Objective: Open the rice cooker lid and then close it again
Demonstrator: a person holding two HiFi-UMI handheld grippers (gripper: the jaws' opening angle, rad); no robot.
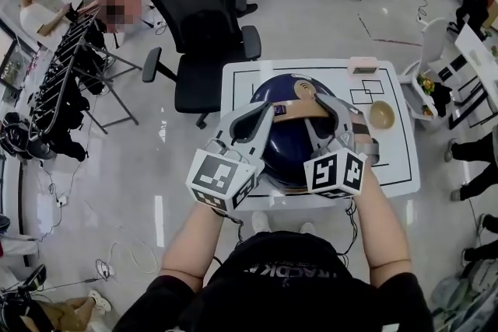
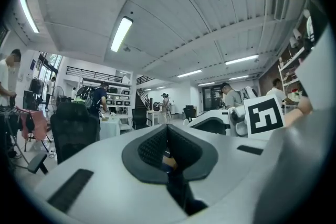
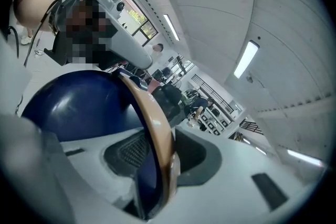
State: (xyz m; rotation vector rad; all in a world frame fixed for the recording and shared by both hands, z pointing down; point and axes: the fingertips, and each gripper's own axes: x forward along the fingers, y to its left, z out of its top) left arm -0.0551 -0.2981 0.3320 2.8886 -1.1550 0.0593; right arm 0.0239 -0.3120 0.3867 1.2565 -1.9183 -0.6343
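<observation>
Navy-blue rice cooker (image 1: pixel 288 145) — tan handle (image 1: pixel 299 111), white table (image 1: pixel 334 82) with black outlines, black chair (image 1: pixel 202 12)

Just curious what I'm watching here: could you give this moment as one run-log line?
rice cooker on table | lid looks closed | left tongs shut | right tongs open around tan handle

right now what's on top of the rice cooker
A tan handle arches over the rice cooker's blue lid. The right gripper has open jaws straddling that handle; the left gripper, shut, is at its other end. The lid hides whatever is inside.
</observation>
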